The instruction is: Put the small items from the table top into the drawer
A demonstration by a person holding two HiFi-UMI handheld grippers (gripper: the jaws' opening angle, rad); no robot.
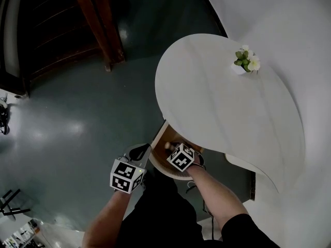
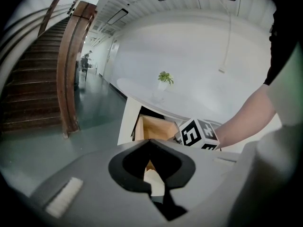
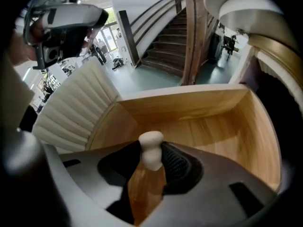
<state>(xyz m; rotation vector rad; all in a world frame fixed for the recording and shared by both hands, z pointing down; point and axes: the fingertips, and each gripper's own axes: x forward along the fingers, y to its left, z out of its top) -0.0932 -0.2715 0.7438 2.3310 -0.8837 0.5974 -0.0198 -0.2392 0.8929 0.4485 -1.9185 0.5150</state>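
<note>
- The small wooden piece with a cream knob end (image 3: 147, 170) is nipped in the right gripper (image 3: 151, 144), knob at the jaw tips.
- The jaws stand narrow, pressing the knob.
- They point down into the open light-wood drawer (image 3: 189, 109).
- The left gripper (image 2: 150, 144) waits beside the drawer, jaw tips closed together.
- On the round white table top (image 1: 217, 112) above, well apart, sits a little potted plant (image 1: 246, 61).
</note>
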